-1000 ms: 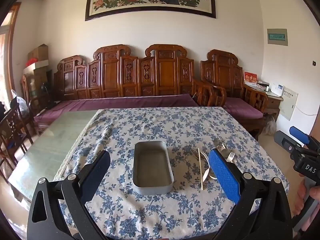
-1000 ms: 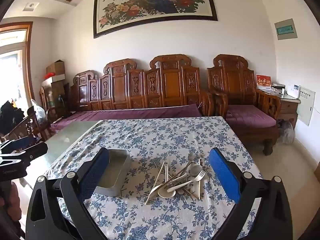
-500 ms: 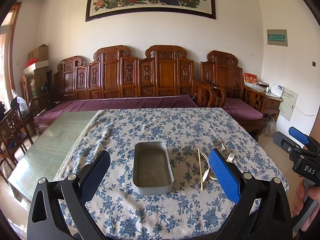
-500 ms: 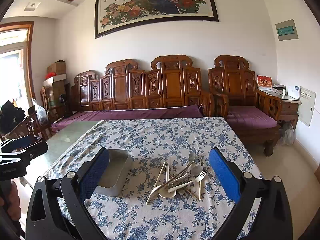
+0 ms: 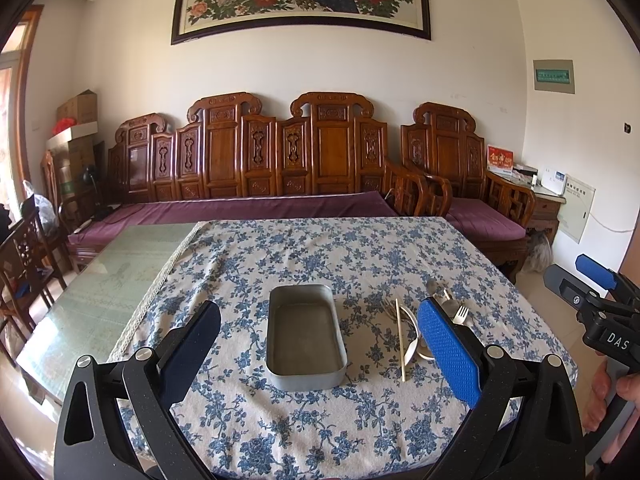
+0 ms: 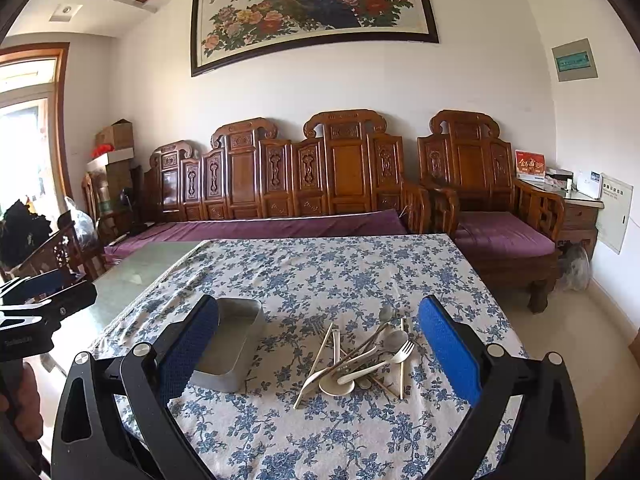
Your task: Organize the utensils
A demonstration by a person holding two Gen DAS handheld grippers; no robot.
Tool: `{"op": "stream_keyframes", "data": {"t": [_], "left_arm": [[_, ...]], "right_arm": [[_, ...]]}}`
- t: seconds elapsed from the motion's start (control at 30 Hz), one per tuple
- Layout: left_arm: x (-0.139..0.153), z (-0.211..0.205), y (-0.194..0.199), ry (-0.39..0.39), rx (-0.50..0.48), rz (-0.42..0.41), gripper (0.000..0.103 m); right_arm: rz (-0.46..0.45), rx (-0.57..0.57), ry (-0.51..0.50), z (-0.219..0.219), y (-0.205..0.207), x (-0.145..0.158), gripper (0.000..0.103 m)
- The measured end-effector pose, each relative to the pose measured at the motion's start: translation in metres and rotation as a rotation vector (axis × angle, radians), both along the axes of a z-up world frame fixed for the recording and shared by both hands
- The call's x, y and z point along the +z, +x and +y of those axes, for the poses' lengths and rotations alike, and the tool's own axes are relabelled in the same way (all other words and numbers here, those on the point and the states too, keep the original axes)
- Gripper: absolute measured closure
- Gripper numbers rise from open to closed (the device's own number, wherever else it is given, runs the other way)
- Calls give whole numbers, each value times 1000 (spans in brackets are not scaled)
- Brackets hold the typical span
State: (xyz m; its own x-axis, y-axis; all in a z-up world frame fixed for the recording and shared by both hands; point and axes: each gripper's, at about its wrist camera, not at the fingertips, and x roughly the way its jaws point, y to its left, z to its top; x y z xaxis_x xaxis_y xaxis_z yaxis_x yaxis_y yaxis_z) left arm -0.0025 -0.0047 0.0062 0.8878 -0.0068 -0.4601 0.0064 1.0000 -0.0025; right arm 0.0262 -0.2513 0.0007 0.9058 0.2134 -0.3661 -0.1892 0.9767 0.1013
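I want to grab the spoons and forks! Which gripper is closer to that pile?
Right, I'd judge. The right gripper faces the utensil pile, framed between its open fingers. The left gripper faces the metal tin, with the pile off to its right side.

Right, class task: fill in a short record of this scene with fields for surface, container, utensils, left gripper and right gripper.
surface: table under a blue floral tablecloth
container: metal tray, empty, left of the utensils
utensils: loose pile on the cloth, none in the tray; includes a white fork, spoons and chopsticks
left gripper: open, holding nothing, facing the tray
right gripper: open, holding nothing, facing the pile
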Motion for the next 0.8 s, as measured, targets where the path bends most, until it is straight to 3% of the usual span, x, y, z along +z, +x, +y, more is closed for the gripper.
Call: {"op": "stream_keyframes", "data": {"t": [0.8], "left_arm": [[4, 0, -3, 2, -2, -2, 8]], "right_arm": [[-3, 3, 0, 0, 0, 0, 3]]}}
